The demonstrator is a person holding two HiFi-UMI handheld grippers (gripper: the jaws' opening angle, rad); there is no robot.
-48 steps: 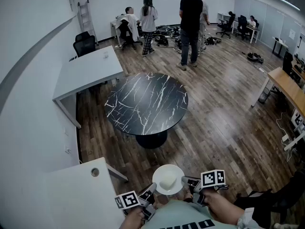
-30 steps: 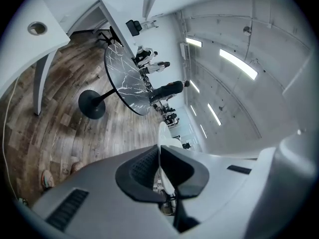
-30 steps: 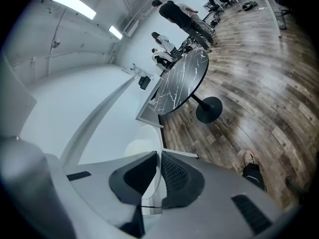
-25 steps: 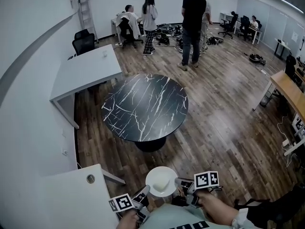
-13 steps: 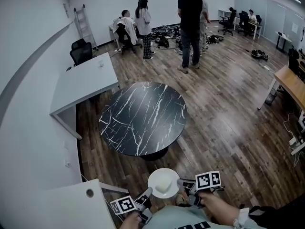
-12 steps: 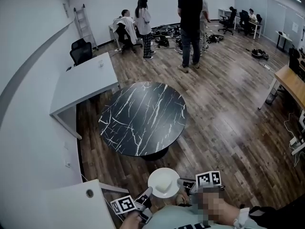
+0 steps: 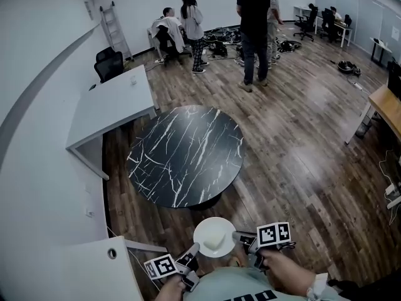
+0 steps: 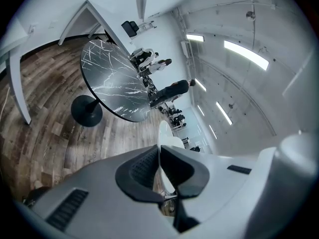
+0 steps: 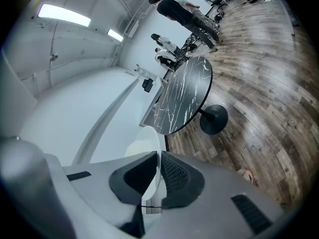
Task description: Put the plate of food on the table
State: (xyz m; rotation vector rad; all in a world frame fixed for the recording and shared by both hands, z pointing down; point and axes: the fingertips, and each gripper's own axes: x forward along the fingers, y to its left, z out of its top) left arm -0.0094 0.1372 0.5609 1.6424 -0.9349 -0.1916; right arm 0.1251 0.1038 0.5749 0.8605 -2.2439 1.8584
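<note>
Your left gripper (image 7: 194, 251) is clamped on the plate (image 7: 214, 227) at its seven o'clock rim and your right gripper (image 7: 238, 236) at three, holding the plate and its food (image 7: 217, 237) level at your six. The marble table (image 7: 185, 155) at twelve has drawn nearer, though the plate is not over it yet.

the room is viewed steeply from the head; gripper views are taken along their jaws; the black table (image 7: 185, 154) is shared by all.
</note>
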